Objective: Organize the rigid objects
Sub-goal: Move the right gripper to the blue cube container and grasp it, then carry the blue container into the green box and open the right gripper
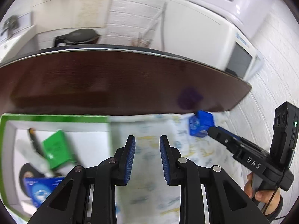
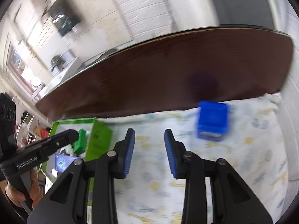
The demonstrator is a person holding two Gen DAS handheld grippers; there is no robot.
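both frames are blurred. the left tool (image 1: 147,158) hangs over a patterned cloth (image 1: 186,155), its blue pads parted with nothing between them. the right tool (image 2: 149,151) is likewise open and empty above the same cloth. a blue box (image 2: 212,120) sits on the cloth near the dark wooden board (image 2: 168,71) at the far edge. toward the left side a green-rimmed tray (image 1: 56,118) holds a green box (image 1: 57,150) and a blue packet (image 1: 43,188).
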